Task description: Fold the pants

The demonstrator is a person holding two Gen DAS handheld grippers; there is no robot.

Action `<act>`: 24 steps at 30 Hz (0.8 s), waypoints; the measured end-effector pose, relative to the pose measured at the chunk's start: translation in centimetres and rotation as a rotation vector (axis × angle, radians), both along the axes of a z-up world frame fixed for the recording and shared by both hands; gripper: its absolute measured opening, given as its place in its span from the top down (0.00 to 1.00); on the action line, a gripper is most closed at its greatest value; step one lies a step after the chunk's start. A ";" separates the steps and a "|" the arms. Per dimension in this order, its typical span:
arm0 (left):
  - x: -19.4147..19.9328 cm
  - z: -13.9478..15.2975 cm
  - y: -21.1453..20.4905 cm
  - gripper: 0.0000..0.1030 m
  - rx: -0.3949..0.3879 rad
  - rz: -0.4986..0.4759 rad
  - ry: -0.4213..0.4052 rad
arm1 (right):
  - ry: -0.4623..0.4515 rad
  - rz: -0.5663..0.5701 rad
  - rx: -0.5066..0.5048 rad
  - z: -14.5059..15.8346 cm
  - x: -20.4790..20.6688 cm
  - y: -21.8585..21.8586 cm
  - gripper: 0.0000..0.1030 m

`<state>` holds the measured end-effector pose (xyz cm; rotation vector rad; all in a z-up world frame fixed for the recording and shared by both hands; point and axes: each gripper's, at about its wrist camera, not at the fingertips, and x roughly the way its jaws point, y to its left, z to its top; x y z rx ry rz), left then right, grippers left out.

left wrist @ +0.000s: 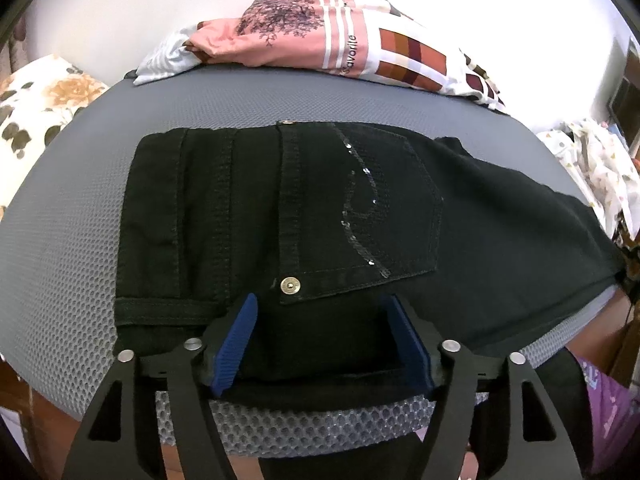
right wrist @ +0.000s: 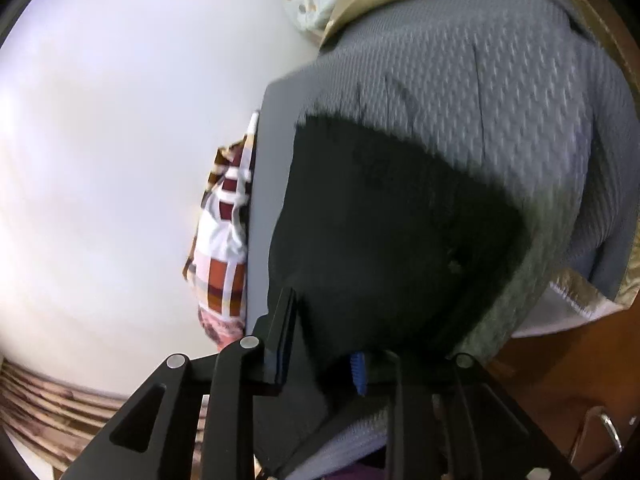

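Observation:
Black pants point(left wrist: 280, 208) lie flat on a grey mesh pad point(left wrist: 60, 264), waistband to the left, a sequined back pocket point(left wrist: 360, 208) facing up, the legs running off to the right. My left gripper point(left wrist: 320, 320) is open, its blue pads point(left wrist: 236, 340) resting on the near edge of the pants below the pocket's metal rivet point(left wrist: 290, 285). In the right wrist view the black pants point(right wrist: 392, 240) drape over the pad point(right wrist: 500, 100). My right gripper point(right wrist: 320, 344) sits over the fabric with jaws spread; the cloth hides the right finger.
A heap of pink, white and checked clothes point(left wrist: 320, 40) lies at the pad's far edge, also in the right wrist view point(right wrist: 224, 240). A floral cloth point(left wrist: 36, 108) is at left, a dotted white cloth point(left wrist: 600, 168) at right. A white wall stands behind.

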<state>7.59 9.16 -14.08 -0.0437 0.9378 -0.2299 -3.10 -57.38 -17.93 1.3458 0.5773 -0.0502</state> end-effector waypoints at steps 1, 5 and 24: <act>0.0 0.0 -0.2 0.30 0.011 -0.006 -0.002 | 0.020 0.002 -0.053 0.7 0.3 -0.3 0.91; 0.0 -0.1 -0.4 0.29 0.026 -0.011 0.001 | 0.027 0.025 -0.194 4.2 1.2 -1.4 0.95; -0.4 0.4 -0.2 0.29 0.026 -0.018 0.013 | 0.119 -0.006 -0.253 1.0 -3.8 -4.3 0.98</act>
